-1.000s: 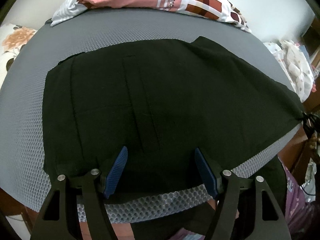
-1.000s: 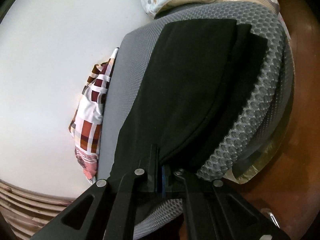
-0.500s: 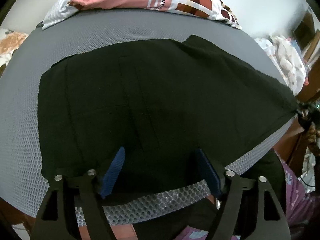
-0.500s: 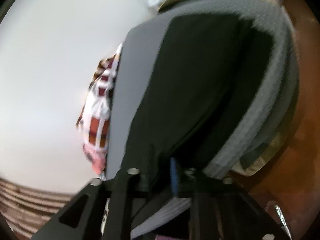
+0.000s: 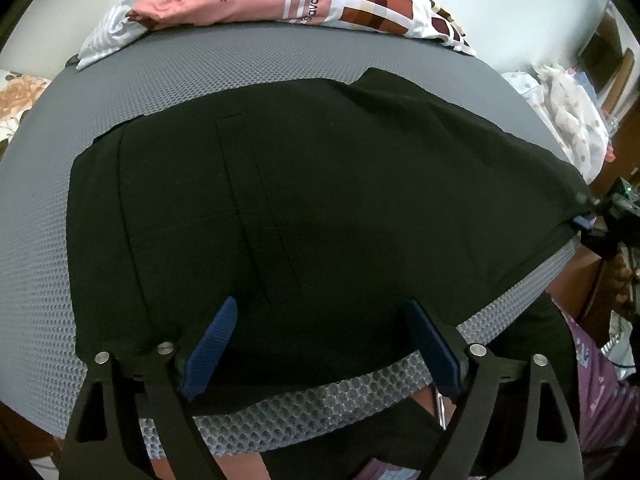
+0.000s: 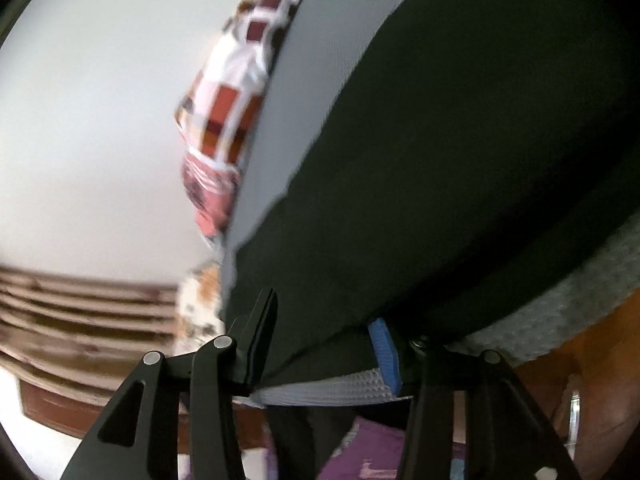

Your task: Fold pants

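Observation:
Black pants (image 5: 312, 208) lie spread across a grey mesh mattress (image 5: 224, 64). My left gripper (image 5: 320, 344) is open and empty, its blue-padded fingers (image 5: 210, 348) hovering over the near edge of the pants. In the right wrist view the same pants (image 6: 460, 168) fill the frame, blurred by motion. My right gripper (image 6: 324, 344) has its jaws apart with the pants' edge between them, not clamped. The right gripper also shows small at the pants' far right corner in the left wrist view (image 5: 584, 220).
A pink and checked bundle of clothes (image 5: 304, 0) lies at the mattress's far edge against a white wall. A white patterned cloth heap (image 5: 568, 112) sits at the right. The mattress's front edge (image 5: 320, 400) is just below my left gripper. Wooden furniture (image 6: 80, 312) lies left in the right wrist view.
My right gripper was shut on the pants' edge and has now opened while swinging fast. My left gripper has stayed open and drifted slightly over the pants.

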### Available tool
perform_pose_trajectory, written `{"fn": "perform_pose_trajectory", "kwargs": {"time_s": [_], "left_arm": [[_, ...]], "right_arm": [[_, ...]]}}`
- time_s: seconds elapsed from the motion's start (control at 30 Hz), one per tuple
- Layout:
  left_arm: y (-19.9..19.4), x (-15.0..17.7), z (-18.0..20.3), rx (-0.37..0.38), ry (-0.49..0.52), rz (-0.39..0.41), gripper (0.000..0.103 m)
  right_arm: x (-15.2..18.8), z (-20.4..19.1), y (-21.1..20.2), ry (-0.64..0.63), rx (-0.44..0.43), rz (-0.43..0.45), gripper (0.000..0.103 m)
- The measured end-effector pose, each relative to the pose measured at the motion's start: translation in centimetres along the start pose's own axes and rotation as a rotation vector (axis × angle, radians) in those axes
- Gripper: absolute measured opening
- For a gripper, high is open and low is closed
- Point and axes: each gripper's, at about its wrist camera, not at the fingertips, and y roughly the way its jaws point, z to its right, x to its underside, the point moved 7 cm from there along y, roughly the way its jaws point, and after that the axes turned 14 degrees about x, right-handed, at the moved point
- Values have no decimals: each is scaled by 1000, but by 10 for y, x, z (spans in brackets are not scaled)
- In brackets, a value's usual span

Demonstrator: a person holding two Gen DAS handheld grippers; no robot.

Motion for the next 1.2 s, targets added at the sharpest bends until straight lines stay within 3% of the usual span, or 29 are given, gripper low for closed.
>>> {"fn": "perform_pose_trajectory", "kwargs": {"time_s": [0.03,0.4,0.53,0.6,0.67,0.73,0.83,0.87,0.9,1.1,1.2], "left_arm": [[0,0,0,2,1,0,87],[-5,-2,-4,59,7,-1,87],[-4,-1,-3,43,31,-11,87],[-3,0,-1,35,40,-15,88],[-2,0,1,30,44,-17,89],[-2,1,1,29,48,-15,90],[-1,2,2,26,56,-9,90],[-1,2,2,26,60,-6,90],[-1,2,2,26,63,-6,90],[-2,3,2,54,70,-16,90],[-3,2,0,79,71,-17,90]], "right_arm": [[2,1,5,-8,22,-15,6],[17,23,3,65,10,-88,3],[16,12,0,58,-15,-95,13],[20,-1,1,48,-48,-107,36],[26,-17,8,16,-49,-117,50],[30,-28,21,2,-46,-142,50],[29,-41,32,-23,-31,-134,44],[30,-43,35,-25,-25,-145,32],[33,-44,39,-28,-17,-160,5],[45,-47,20,-38,-38,-154,6],[49,-34,25,-53,31,-172,5]]}}
